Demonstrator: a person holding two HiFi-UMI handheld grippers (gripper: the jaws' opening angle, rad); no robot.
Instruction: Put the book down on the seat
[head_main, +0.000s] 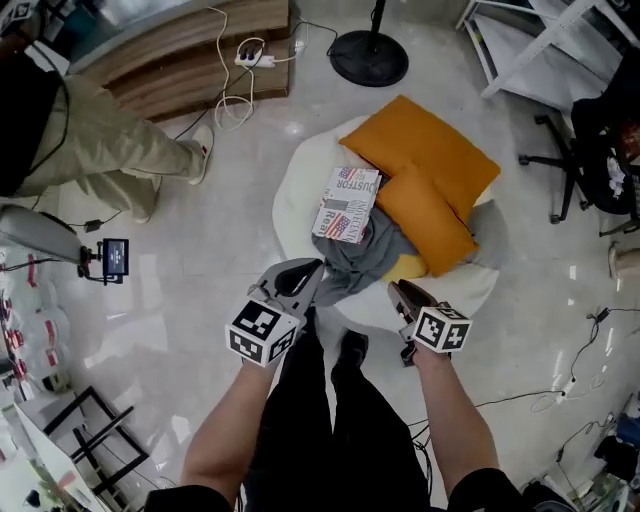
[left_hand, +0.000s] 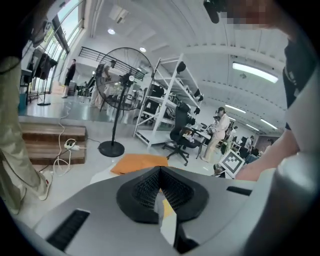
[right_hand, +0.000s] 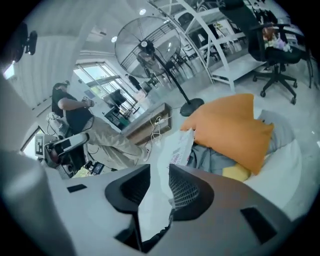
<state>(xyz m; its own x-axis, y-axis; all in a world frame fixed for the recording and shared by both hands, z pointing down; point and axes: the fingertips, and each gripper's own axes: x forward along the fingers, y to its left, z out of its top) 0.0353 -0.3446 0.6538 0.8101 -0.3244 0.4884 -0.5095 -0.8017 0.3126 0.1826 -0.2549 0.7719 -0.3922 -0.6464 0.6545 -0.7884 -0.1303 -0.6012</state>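
The book (head_main: 347, 203), with a flag-patterned cover, lies flat on the round white seat (head_main: 295, 190), partly over a grey cloth (head_main: 355, 255) and beside two orange cushions (head_main: 420, 150). No gripper touches it. My left gripper (head_main: 312, 268) hovers at the seat's near edge, its jaws closed together with nothing in them (left_hand: 160, 172). My right gripper (head_main: 397, 288) hangs at the near edge too, to the right. Its jaws stand apart (right_hand: 159, 172), and through the gap I see the book (right_hand: 181, 146) lying farther off on the seat.
A person in khaki trousers (head_main: 110, 140) stands at the left. A fan's black base (head_main: 368, 57) and a wooden bench (head_main: 190, 50) with a power strip (head_main: 255, 58) lie beyond the seat. An office chair (head_main: 600, 140) and white shelving (head_main: 540, 40) stand at the right.
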